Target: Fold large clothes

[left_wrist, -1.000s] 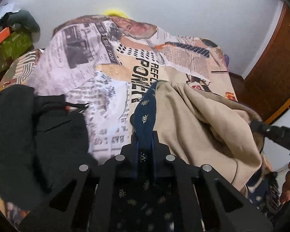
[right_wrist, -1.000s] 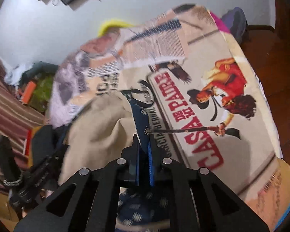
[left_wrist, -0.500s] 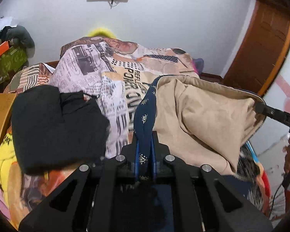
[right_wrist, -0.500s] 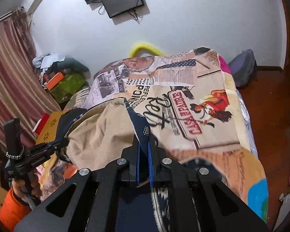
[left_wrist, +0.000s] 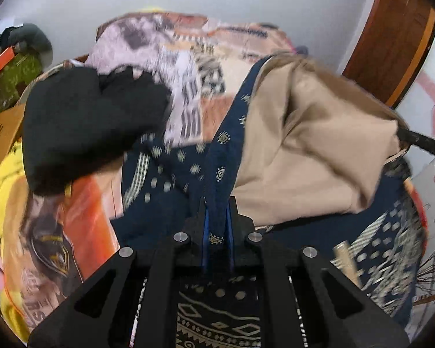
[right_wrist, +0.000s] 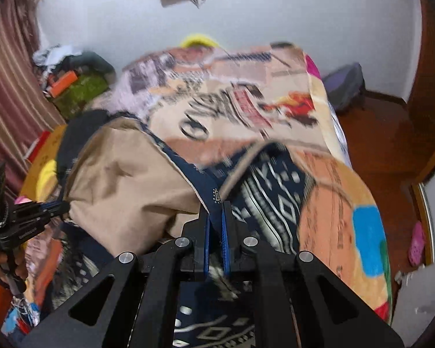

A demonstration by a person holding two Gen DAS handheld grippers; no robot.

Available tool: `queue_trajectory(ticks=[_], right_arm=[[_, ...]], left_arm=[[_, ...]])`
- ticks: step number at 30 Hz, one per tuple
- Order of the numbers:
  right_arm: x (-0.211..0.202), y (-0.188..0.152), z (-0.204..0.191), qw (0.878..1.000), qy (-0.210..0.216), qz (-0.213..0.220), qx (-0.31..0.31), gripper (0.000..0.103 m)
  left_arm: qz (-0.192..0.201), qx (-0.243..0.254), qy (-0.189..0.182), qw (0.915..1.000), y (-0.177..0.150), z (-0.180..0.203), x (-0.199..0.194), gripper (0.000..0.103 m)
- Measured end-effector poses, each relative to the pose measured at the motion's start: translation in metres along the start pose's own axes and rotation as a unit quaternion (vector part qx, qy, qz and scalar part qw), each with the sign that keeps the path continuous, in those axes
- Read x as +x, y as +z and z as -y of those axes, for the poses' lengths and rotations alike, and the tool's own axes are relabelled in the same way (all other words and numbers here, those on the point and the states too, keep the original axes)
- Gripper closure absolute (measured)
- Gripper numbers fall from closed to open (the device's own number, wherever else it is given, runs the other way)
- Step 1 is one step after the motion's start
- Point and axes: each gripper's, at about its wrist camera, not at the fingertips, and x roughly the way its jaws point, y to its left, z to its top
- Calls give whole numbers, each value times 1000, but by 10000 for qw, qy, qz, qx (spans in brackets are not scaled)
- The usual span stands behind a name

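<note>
A large garment, beige (left_wrist: 310, 150) on one side and navy with pale patterns (left_wrist: 171, 179) on the other, hangs stretched over the bed between both grippers. My left gripper (left_wrist: 217, 226) is shut on its navy patterned hem (left_wrist: 221, 156). In the right wrist view my right gripper (right_wrist: 214, 217) is shut on the same navy hem (right_wrist: 200, 179), with the beige cloth (right_wrist: 124, 179) sagging to the left. The left gripper (right_wrist: 63, 206) shows there at the far left, pinching the cloth's other end. The right gripper's tip (left_wrist: 403, 134) enters the left wrist view from the right.
The bed carries a printed newspaper-style cover (right_wrist: 246, 107). A black garment (left_wrist: 87, 127) lies on its left part, with yellow cloth (left_wrist: 5, 191) beside it. Clutter and a green box (right_wrist: 81, 92) stand by the striped curtain (right_wrist: 8, 87). A purple bag (right_wrist: 345, 87) sits on the wooden floor.
Both grippers have drawn back toward the foot of the bed with the garment held between them. More of the navy patterned side now shows below the beige fold.
</note>
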Motion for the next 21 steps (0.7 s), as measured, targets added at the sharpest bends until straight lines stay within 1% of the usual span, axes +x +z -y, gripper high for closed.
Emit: queue_trajectory(ticks=[1,3,6,7,8,9,10,11,12,14,15,17,19,21], right_arm=[[7,-4,4,9999,-101,-78,-5,97],[14,-11,11,9997,-140,-207,51,97],[13,-18,14,9998,-80,-164,89,97],[11,-18,13,9999,-80,-118,64,97],[7,-17,11,9999,-93,-68,4,97],[4,-17,8,9999,-108,-50,-67,97],[1,-17,5,9998,-123,-43,-134,96],[-2,-14,2,9997,-136,-44,-221,94],[-4,-13,-1,9995,-134,-35,-284,93],[-11,-7,-8,9990,-103,12,-438,87],[-11,-4,-11,9988,-73,54,-492,84],[-15,3,-17,9981,4,167,-593,67],[-16,9,-24,9973,60,289,-672,61],[-11,18,-31,9967,176,286,-738,61]], left_arm=[[-67,77,132,9999,-6,1,8,93],[-133,215,318,9992,-14,4,18,92],[-87,424,525,9977,-19,11,22,90],[-93,462,569,9973,-19,11,22,85],[-109,508,617,9967,-17,13,21,77],[-112,540,629,9965,-16,14,20,72],[-101,570,627,9964,-13,14,17,61],[-74,592,611,9963,-10,14,15,54],[-38,606,589,9964,-8,13,13,52],[66,631,535,9965,0,15,6,47],[125,632,502,9967,5,15,2,46],[225,602,386,9972,15,16,-1,43],[298,570,285,9975,26,17,-3,42],[341,557,214,9976,37,19,0,42]])
